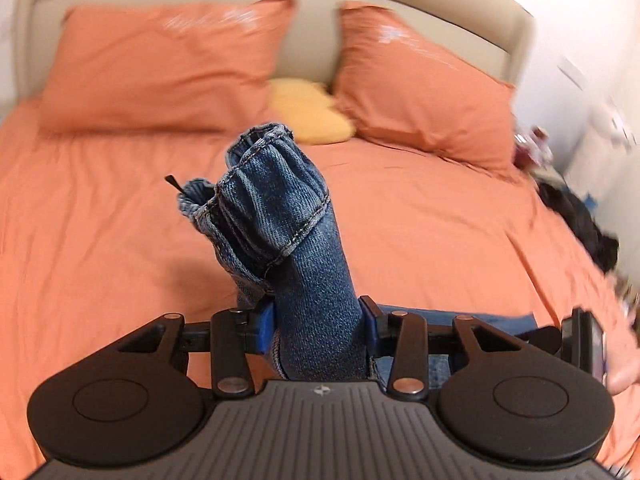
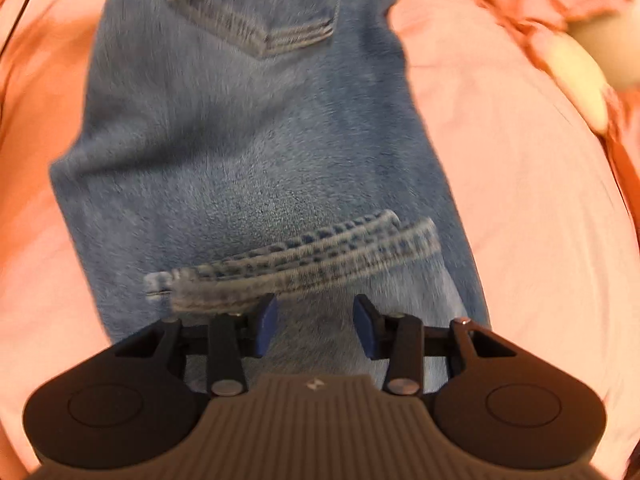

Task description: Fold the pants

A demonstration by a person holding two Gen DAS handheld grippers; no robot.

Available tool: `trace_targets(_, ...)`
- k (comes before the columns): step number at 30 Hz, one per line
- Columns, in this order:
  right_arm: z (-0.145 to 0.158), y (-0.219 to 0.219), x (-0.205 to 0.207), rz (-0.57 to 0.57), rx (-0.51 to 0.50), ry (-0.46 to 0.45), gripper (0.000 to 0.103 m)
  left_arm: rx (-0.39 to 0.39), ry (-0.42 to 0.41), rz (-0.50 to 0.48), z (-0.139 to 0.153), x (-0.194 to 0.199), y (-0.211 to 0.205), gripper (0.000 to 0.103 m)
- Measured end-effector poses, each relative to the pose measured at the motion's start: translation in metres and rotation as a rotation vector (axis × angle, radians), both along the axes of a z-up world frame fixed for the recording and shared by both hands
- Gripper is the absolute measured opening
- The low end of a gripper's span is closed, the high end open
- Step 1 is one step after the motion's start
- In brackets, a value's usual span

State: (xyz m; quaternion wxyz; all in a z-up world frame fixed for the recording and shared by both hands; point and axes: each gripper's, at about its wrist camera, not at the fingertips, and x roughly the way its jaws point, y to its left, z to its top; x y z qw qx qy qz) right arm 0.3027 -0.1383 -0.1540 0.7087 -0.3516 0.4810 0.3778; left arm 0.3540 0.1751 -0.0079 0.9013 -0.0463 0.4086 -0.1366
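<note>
The pants are blue jeans. In the left wrist view my left gripper (image 1: 320, 324) is shut on a bunched wad of the jeans (image 1: 280, 216), which stands up between the blue fingers (image 1: 266, 326), lifted above the orange bed. In the right wrist view the jeans (image 2: 240, 140) lie flat on the bed with a back pocket (image 2: 256, 12) at the top and two leg hems (image 2: 296, 260) folded across the denim. My right gripper (image 2: 316, 324) is open and empty, hovering just over the denim near the hems.
The orange bedsheet (image 1: 420, 232) covers the bed, with two orange pillows (image 1: 160, 68) and a yellow cushion (image 1: 308, 112) against the beige headboard (image 1: 312, 12). A dark object (image 1: 576, 220) lies at the bed's right edge. The other gripper (image 1: 584, 340) shows low right.
</note>
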Motion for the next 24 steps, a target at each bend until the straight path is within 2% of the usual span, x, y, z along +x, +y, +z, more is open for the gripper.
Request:
trace_targets(2, 0.012, -0.017, -0.007, -0.063, 0.024, -0.002, 0.042, 0.065, -0.035, -0.046, 0.006, -0.008, -0.033, 0.047)
trace_targets(5, 0.027, -0.049, -0.015, -0.173, 0.05, 0.014, 0.043, 0.206, -0.102, -0.139, 0.004, -0.025, -0.088, 0.047)
trace_targets(10, 0.04, -0.108, -0.029, -0.337, 0.074, 0.038, 0.043, 0.44, -0.169, -0.279, -0.025, -0.05, -0.182, 0.047)
trace_targets(14, 0.037, -0.15, -0.038, -0.46, 0.088, 0.064, 0.043, 0.592, -0.197, -0.409, -0.065, -0.071, -0.252, 0.047)
trace_targets(18, 0.032, -0.18, -0.051, -0.527, 0.099, 0.078, 0.043, 0.761, -0.228, -0.583, -0.12, -0.101, -0.306, 0.047)
trace_targets(21, 0.027, -0.196, -0.059, -0.565, 0.123, 0.092, 0.043, 0.832, -0.195, -0.668, -0.161, -0.12, -0.328, 0.047)
trace_targets(24, 0.021, -0.209, -0.066, -0.595, 0.146, 0.113, 0.043, 0.923, -0.227, -0.696, -0.189, -0.131, -0.338, 0.047)
